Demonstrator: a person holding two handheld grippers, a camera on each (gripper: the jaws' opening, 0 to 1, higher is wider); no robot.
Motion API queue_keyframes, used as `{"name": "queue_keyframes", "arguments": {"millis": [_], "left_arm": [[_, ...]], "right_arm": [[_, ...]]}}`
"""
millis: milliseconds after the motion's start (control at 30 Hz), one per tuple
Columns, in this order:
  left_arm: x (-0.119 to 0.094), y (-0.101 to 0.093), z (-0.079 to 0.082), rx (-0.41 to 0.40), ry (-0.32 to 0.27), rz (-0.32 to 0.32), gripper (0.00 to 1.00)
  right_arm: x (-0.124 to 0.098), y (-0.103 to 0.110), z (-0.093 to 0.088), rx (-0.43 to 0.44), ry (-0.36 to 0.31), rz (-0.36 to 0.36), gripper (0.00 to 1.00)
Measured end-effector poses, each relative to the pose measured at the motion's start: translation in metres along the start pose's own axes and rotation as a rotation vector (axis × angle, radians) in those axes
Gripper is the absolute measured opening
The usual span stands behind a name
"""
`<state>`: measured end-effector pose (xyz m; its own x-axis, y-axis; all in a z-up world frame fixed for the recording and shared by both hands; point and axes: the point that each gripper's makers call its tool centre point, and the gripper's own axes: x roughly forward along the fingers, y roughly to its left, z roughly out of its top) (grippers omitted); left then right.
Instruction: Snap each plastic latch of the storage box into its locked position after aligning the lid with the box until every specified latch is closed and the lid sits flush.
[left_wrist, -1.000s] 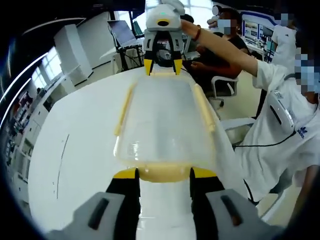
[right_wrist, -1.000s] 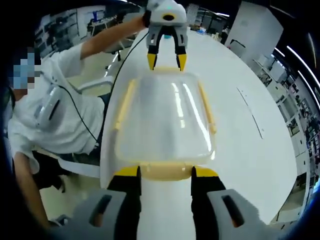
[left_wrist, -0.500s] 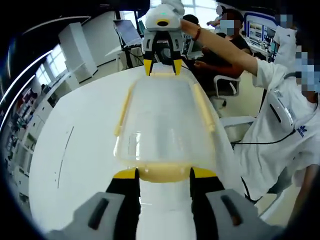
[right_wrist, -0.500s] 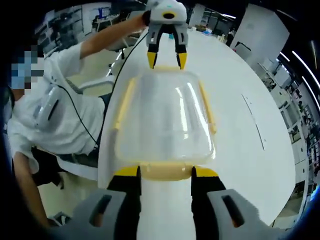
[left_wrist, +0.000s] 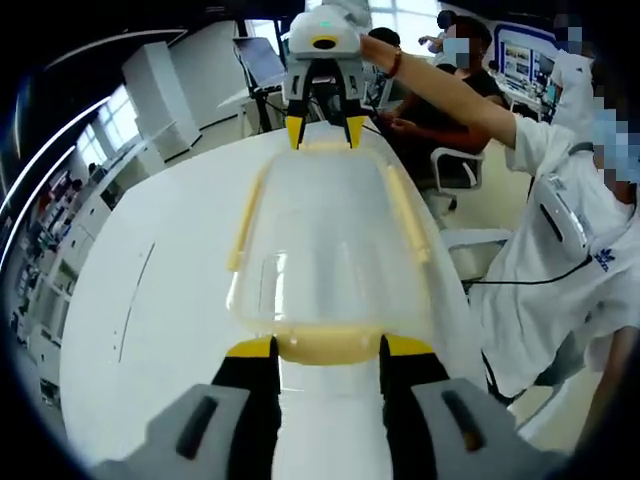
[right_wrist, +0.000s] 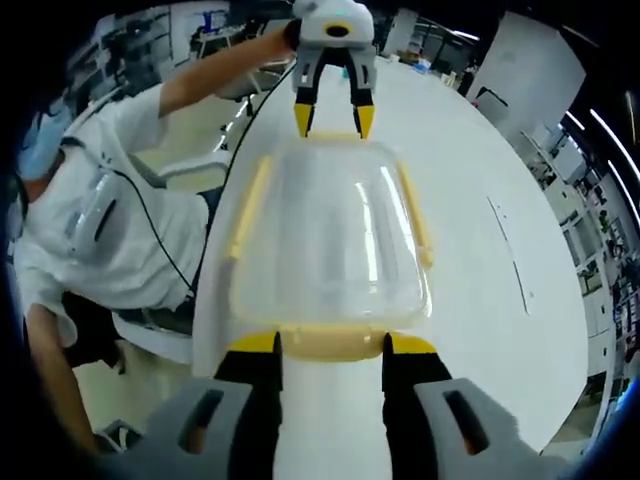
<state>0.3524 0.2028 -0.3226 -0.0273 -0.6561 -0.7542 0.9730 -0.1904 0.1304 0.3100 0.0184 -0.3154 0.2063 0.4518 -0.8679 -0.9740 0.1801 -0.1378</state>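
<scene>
the storage box sits on a white table, clear-walled with a clear lid on top and pale yellow latches along its edges. in the left gripper view, the left gripper is at the near short end, its yellow-tipped jaws set wide to either side of the near end latch, the tips just beside the latch ends. at the far short end the right gripper points down at the box, jaws apart over the far edge. long side latches run down both long sides.

in the right gripper view the layout is mirrored: the right gripper straddles its own end latch with jaws wide, and the left gripper stands at the far end, jaws parted.

a person in a white shirt leans in beside the table, arm stretched along the box's side. a cable hangs across the shirt. another seated person and office desks lie beyond the table's far end.
</scene>
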Motion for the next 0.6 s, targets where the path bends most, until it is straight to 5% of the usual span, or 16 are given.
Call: {"name": "queue_keyframes", "arguments": {"millis": [600], "left_arm": [[-0.023, -0.002, -0.026, -0.039, 0.018, 0.034, 0.37]], "right_arm": [[0.021, -0.004, 0.029, -0.041, -0.004, 0.024, 0.35]]}}
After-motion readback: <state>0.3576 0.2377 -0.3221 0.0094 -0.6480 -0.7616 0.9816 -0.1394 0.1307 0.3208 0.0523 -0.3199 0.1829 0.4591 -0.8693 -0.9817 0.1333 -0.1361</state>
